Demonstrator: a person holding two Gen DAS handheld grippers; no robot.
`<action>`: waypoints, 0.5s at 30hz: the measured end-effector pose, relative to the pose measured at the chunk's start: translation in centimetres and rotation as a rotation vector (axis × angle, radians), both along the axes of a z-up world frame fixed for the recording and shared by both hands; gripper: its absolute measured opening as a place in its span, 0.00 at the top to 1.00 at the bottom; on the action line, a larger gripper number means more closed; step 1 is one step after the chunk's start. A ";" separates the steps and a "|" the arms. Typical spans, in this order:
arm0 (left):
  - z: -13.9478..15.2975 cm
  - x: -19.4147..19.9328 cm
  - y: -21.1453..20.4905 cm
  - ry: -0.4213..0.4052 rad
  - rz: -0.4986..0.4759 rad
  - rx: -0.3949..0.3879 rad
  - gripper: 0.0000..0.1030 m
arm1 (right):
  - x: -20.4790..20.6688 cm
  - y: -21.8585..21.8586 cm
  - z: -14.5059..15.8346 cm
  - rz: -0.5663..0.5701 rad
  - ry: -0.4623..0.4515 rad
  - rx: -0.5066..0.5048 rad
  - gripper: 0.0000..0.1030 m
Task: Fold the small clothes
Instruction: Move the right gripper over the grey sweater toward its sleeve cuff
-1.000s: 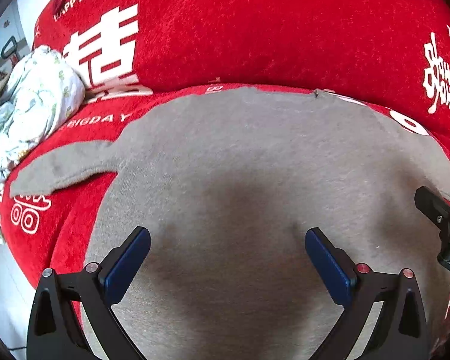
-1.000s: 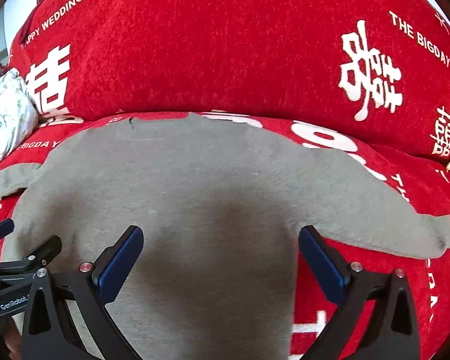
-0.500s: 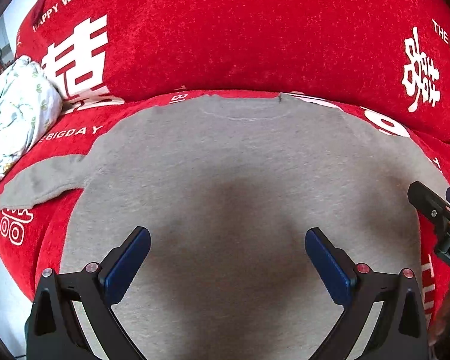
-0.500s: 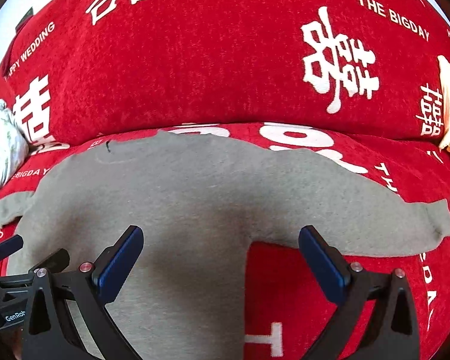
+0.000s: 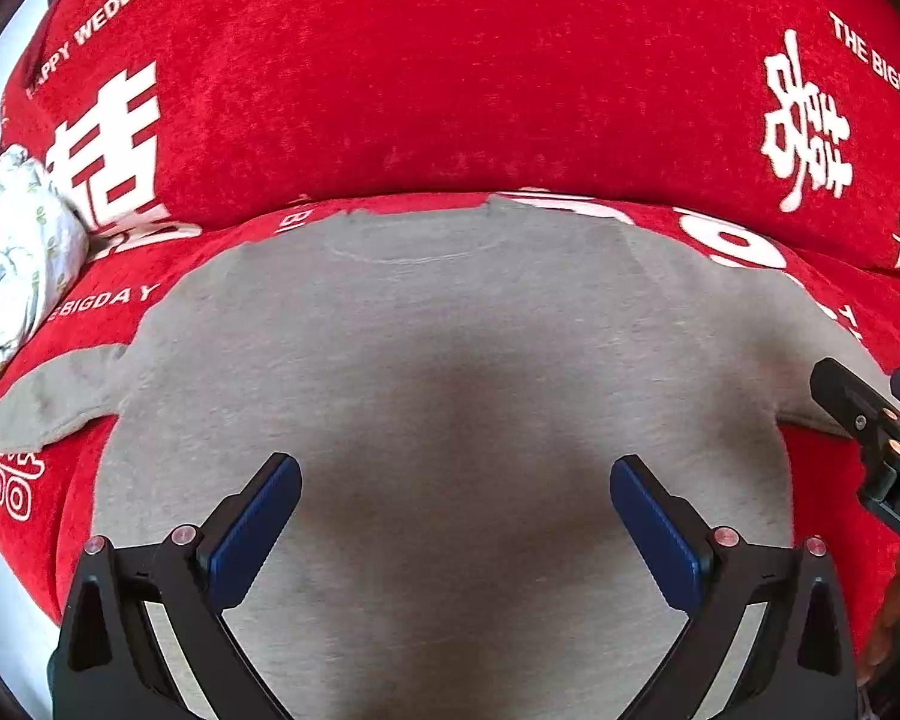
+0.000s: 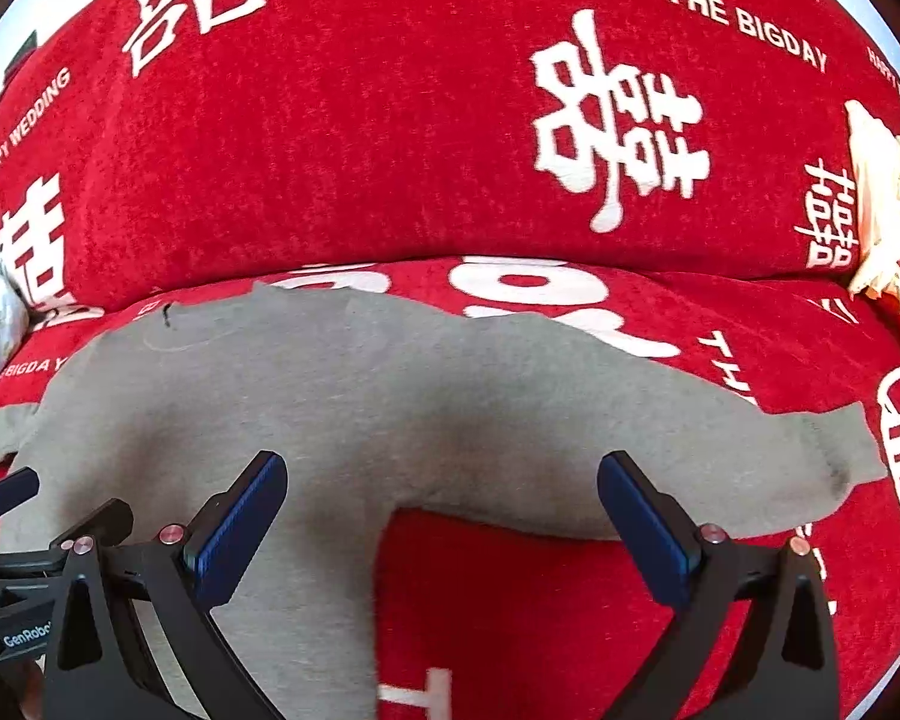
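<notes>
On my far left a crumpled floral cloth (image 5: 12,264), then the grey sweater (image 5: 450,360) flat on the red sofa cover (image 5: 450,60). My left gripper (image 5: 455,516) hangs jaws spread over its body; right gripper (image 6: 441,510), also spread, straddles the underarm. The hem's cut off below.

A home living room: a sofa (image 6: 390,150) under a red wedding-print cover, crumpled floral cloth (image 5: 12,264) at the left frame edge.
</notes>
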State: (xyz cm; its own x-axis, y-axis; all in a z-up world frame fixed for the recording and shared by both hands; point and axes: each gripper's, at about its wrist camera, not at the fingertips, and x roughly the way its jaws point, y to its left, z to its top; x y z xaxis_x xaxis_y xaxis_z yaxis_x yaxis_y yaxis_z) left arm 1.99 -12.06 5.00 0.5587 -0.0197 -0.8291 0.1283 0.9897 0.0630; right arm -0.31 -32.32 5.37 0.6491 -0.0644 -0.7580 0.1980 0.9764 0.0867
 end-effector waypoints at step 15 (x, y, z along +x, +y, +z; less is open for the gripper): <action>-0.3 0.2 -5.2 0.013 -0.075 -0.004 0.00 | -0.5 -3.7 -0.1 -0.079 0.017 -0.056 0.00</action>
